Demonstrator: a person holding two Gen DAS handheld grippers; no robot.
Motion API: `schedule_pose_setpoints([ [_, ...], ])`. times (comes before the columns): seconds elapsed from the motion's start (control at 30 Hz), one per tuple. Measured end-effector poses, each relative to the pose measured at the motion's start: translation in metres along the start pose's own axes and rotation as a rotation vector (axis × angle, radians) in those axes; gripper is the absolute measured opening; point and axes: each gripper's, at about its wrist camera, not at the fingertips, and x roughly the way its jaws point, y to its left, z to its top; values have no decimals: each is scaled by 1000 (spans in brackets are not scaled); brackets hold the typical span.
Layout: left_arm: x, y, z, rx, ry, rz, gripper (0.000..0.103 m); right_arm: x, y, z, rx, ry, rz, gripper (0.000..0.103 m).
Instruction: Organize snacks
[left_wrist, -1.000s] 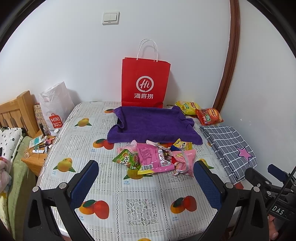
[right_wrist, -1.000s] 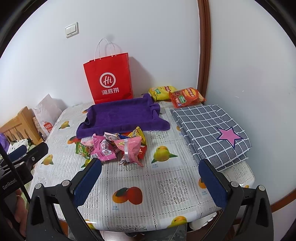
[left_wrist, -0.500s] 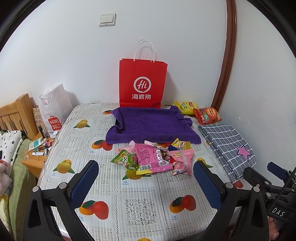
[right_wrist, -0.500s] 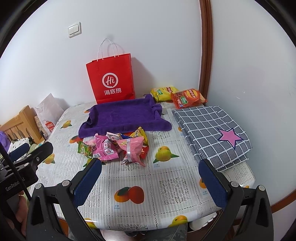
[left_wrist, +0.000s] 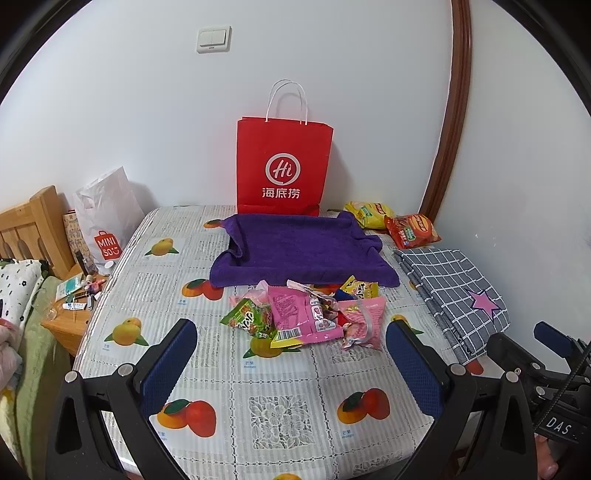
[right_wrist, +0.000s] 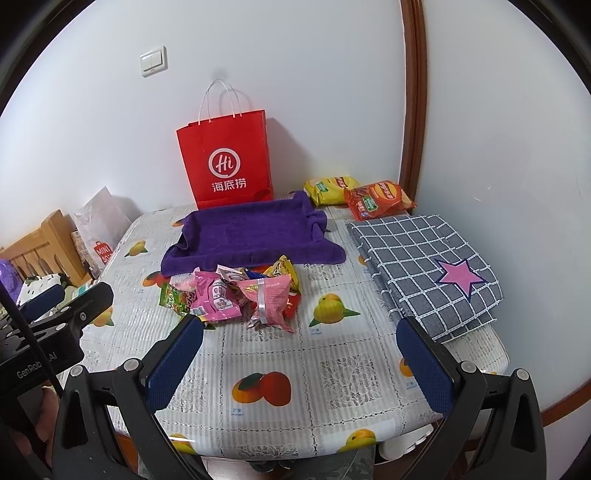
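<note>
Hovering both grippers, left gripper (left_wrist: 291, 354) and right gripper (right_wrist: 299, 354), jaws released, empty; approaching low over the desk (right_wrist: 332, 369), pinching the crinkly pink foil snack packet (right_wrist: 267, 297) by its sealed edge.

Hovering left gripper (left_wrist: 291, 354) over near edge of table (left_wrist: 280, 410), jaws spread wide, nothing between them. Facing snack pile (left_wrist: 306, 314) mid-table: pink packets on top, green packet at left, yellow one behind. Lying just beyond pile, purple towel (left_wrist: 303, 251); standing upright against wall behind it, red paper bag (left_wrist: 282, 166). Sitting far right: yellow chip bag (left_wrist: 369, 213), red chip bag (left_wrist: 412, 230), folded checked cloth (left_wrist: 454, 291).
</note>
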Motion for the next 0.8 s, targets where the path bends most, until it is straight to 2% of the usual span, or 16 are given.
schedule_pose_setpoints([
  [0.8, -1, -2, -3, 10, -6, 0, 103, -5, 0, -3, 3, -2, 6, 103],
])
